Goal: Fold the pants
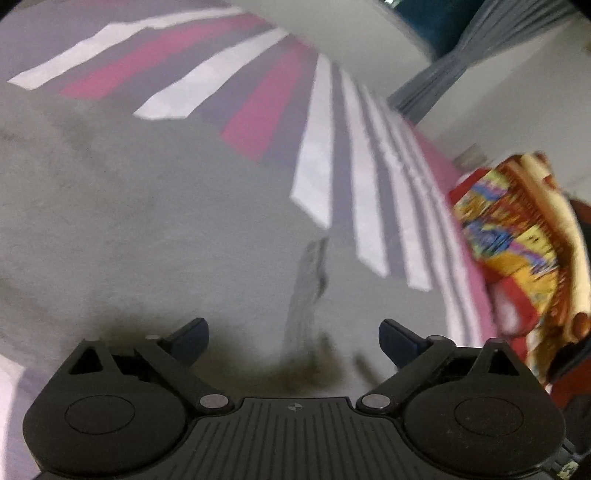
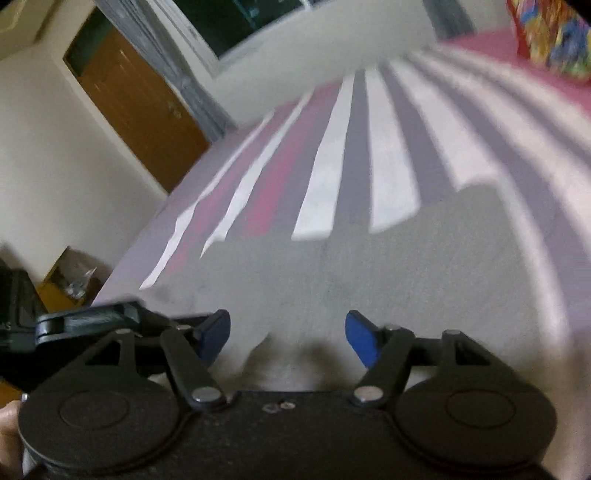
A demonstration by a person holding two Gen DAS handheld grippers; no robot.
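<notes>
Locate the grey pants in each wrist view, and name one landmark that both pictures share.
Left wrist view: the grey pants fill the left and centre, just beyond the open left gripper.
Right wrist view: they spread across the lower centre and right, ahead of the open right gripper.
Shared landmark: the striped bedspread beyond the pants.

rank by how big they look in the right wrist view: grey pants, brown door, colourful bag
1. grey pants, though nearest the camera
2. brown door
3. colourful bag, cut off by the frame edge
</notes>
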